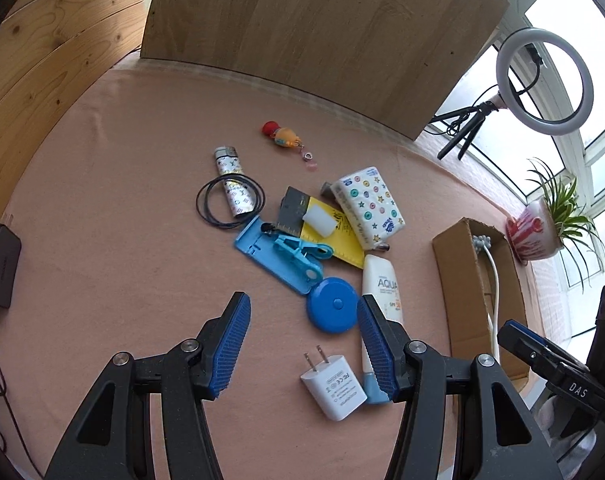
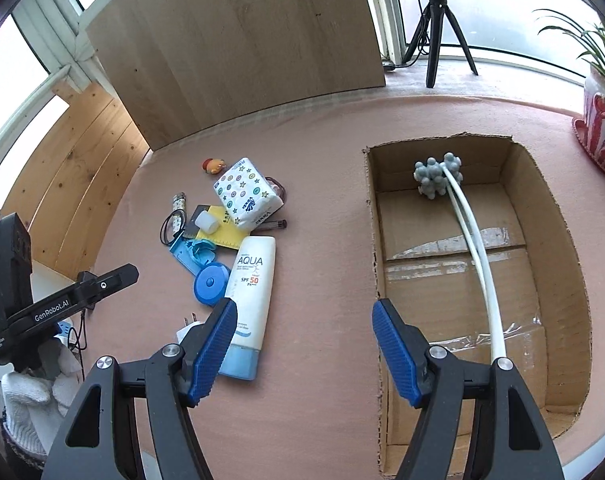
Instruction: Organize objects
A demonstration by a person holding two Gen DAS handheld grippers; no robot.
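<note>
A pile of small objects lies on the pink cloth: a white AQUA sunscreen tube [image 1: 380, 292] [image 2: 251, 284], a blue round tape measure [image 1: 331, 310] [image 2: 209, 283], a white charger plug [image 1: 334, 386], a tissue pack [image 1: 368, 206] [image 2: 246, 194], a blue clip [image 1: 298, 254] on a blue holder, a yellow card and a patterned tube [image 1: 233, 184]. The open cardboard box [image 2: 558, 240] [image 1: 454, 280] holds a white-handled massage stick [image 2: 472, 240]. My left gripper [image 1: 304, 340] is open above the plug and tape measure. My right gripper [image 2: 304, 346] is open, hovering between the sunscreen and the box.
A wooden board [image 1: 322, 28] stands at the back of the table. A ring light on a tripod [image 1: 542, 80] and a potted plant [image 1: 538, 232] [image 2: 602, 128] sit by the window. A black adapter [image 1: 0, 264] lies at the left edge. A toy keychain [image 1: 284, 136] lies apart.
</note>
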